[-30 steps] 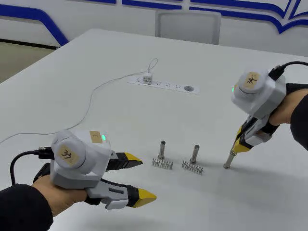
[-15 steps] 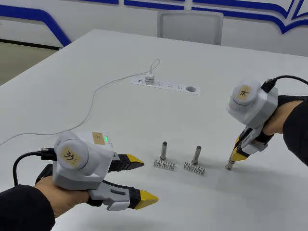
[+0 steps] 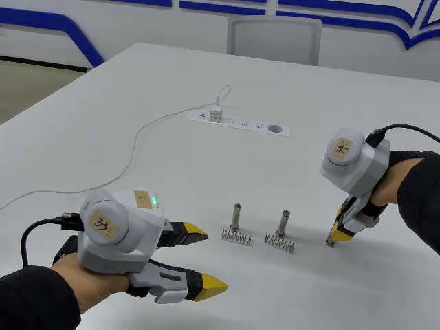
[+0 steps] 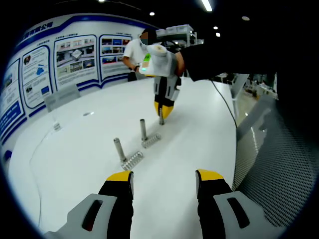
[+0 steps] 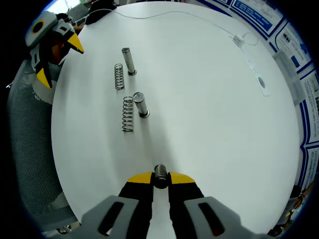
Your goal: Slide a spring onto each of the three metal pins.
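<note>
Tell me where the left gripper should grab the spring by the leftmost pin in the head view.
Take the spring at mid-length, pinching across its coils from above: it lies flat on the table, with the upright pin close behind it.

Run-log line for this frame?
left gripper: open, hovering | right gripper: shut on third spring at table | left pin, middle pin: bare | loose springs: lying beside

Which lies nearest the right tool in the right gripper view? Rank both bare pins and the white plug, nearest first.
From the right tool, shut on a spring:
1. Near pin, just ahead, left of centre.
2. Far pin, beyond it, further left.
3. White plug, far off, upper right.
</note>
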Demonstrator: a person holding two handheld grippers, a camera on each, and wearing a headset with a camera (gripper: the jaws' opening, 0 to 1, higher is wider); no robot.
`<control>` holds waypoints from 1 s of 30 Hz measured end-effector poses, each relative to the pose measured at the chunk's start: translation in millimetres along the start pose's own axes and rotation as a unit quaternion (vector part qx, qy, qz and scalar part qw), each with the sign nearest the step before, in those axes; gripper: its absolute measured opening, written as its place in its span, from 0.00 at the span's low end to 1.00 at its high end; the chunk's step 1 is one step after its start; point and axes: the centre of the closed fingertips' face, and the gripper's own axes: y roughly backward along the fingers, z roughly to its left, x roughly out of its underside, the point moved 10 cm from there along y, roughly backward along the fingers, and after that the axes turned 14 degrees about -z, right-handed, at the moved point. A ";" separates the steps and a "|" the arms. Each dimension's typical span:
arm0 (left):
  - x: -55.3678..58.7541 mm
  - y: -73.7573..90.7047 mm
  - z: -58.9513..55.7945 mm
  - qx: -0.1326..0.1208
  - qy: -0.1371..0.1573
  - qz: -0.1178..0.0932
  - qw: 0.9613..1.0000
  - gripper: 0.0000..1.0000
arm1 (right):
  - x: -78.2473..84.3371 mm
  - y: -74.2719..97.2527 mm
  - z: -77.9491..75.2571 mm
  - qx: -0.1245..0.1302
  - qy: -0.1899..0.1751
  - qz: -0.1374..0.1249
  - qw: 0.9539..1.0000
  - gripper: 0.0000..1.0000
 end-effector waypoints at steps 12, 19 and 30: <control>-0.3 -0.3 -0.7 0.001 -0.001 -0.002 1.000 0.51 | -4.4 11.4 4.1 0.010 0.018 -0.015 1.000 0.21; -0.5 -1.4 -1.6 0.003 -0.002 -0.001 1.000 0.51 | -10.7 26.3 10.2 0.022 0.044 -0.025 0.998 0.22; -1.0 -1.6 -1.7 0.003 -0.002 -0.001 1.000 0.51 | -30.8 18.4 27.4 0.006 0.069 -0.049 0.996 0.22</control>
